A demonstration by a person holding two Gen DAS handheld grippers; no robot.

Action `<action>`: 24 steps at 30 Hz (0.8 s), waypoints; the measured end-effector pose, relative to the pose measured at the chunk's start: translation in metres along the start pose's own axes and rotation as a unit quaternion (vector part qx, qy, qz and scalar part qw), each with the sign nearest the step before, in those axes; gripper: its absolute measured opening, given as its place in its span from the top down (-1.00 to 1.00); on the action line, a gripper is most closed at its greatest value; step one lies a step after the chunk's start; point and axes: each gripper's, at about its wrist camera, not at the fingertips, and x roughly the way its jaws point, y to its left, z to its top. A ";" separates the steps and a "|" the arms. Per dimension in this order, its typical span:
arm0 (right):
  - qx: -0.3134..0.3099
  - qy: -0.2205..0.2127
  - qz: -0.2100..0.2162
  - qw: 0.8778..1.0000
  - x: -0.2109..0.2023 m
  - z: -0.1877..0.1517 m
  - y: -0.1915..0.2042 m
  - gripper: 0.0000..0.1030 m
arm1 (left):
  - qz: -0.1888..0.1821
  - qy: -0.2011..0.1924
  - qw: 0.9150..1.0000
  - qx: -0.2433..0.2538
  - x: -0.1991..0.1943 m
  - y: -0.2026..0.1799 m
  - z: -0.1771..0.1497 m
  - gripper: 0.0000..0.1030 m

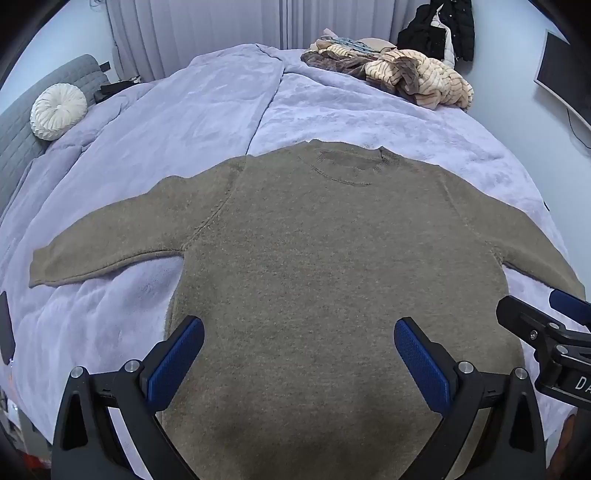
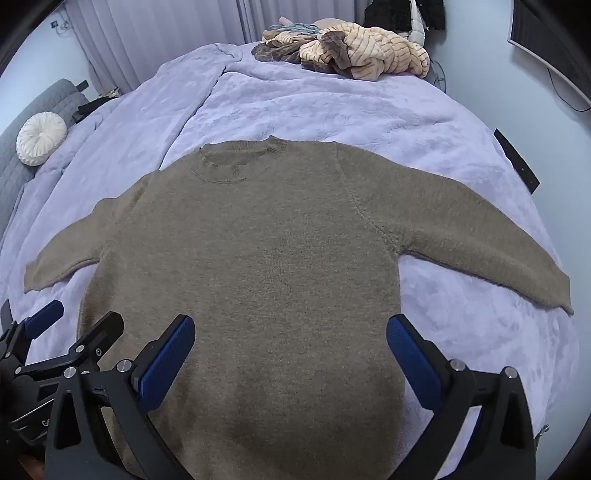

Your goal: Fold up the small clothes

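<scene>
A brown knit sweater lies flat on the lilac blanket, collar at the far end and both sleeves spread out. It also shows in the right wrist view. My left gripper is open and empty above the sweater's lower part. My right gripper is open and empty above the same lower part, a little to the right. The right gripper shows at the right edge of the left wrist view. The left gripper shows at the left edge of the right wrist view.
A pile of striped and brown clothes lies at the bed's far right corner. A round white cushion leans on the grey headboard at left. A monitor hangs on the right wall. Curtains stand behind the bed.
</scene>
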 end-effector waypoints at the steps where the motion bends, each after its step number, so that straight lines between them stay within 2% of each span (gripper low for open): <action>1: -0.001 0.001 0.000 1.000 0.000 0.000 0.000 -1.00 | 0.000 0.002 1.000 -0.002 0.001 0.001 0.000 -1.00; 24: -0.004 0.005 -0.006 1.000 0.002 -0.001 0.003 -1.00 | -0.001 0.005 1.000 -0.010 0.002 0.005 0.001 -1.00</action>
